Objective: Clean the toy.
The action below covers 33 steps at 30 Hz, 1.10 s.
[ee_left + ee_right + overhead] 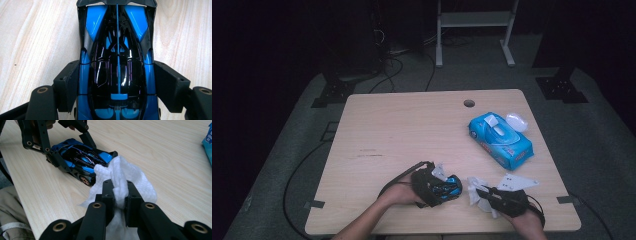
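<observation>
A blue and black toy car (pixel 446 188) (pixel 117 70) (pixel 82 160) rests on the wooden table (pixel 412 130) near its front edge. My left gripper (pixel 439 187) (pixel 116 85) is shut on the car's sides, one jaw on each flank. My right gripper (pixel 484 192) (pixel 120 192) is shut on a crumpled white wipe (pixel 476 190) (pixel 125 177). The wipe's front edge touches the car's end in the right gripper view. A person's hands hold both grippers from the bottom of the high view.
A blue pack of wipes (pixel 501 140) lies at the right of the table with its white lid (pixel 517 121) flipped open. A round cable hole (pixel 469 103) sits near the far edge. Cables trail on the floor to the left.
</observation>
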Each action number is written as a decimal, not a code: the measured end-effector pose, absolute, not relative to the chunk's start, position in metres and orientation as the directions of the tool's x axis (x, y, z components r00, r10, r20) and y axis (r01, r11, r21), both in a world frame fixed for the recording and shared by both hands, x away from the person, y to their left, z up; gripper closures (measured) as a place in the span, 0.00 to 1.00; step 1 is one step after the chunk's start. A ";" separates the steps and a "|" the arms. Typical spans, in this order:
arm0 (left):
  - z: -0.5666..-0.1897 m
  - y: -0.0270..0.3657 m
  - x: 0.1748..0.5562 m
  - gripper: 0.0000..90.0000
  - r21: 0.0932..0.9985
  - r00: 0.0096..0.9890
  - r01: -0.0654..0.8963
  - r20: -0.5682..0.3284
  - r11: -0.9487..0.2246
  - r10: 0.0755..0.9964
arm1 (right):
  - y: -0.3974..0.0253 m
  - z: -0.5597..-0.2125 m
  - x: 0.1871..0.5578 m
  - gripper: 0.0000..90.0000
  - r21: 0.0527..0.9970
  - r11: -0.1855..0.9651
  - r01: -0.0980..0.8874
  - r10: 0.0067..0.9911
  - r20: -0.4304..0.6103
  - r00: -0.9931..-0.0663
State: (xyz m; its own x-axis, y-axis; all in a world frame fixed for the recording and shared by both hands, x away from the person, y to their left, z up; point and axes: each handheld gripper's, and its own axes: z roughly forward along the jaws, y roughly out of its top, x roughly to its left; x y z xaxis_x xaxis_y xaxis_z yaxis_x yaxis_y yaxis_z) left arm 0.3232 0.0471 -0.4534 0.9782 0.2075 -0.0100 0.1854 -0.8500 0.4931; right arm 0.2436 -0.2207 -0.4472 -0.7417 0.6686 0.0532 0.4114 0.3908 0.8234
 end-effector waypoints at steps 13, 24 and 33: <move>-0.456 0.044 0.324 0.20 0.429 0.979 0.179 0.011 -0.885 0.204 | -0.220 -0.448 0.244 0.89 0.823 0.392 0.412 0.667 0.054 -0.743; -0.453 0.040 0.321 0.29 0.428 0.983 0.151 0.028 -0.891 0.180 | -0.221 -0.448 0.243 0.89 0.825 0.387 0.411 0.670 0.054 -0.740; -0.440 0.041 0.329 0.29 0.492 0.975 0.169 0.046 -0.854 0.219 | -0.226 -0.446 0.244 0.89 0.831 0.374 0.412 0.680 0.056 -0.731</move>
State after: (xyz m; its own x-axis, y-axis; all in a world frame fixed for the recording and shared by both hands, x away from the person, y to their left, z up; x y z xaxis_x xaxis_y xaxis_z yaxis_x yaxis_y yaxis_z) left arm 0.3288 0.0405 -0.4403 0.9747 0.2190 0.0458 0.1688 -0.8543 0.4917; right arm 0.2437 -0.2261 -0.4459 -0.7312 0.6799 0.0561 0.4116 0.3741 0.8310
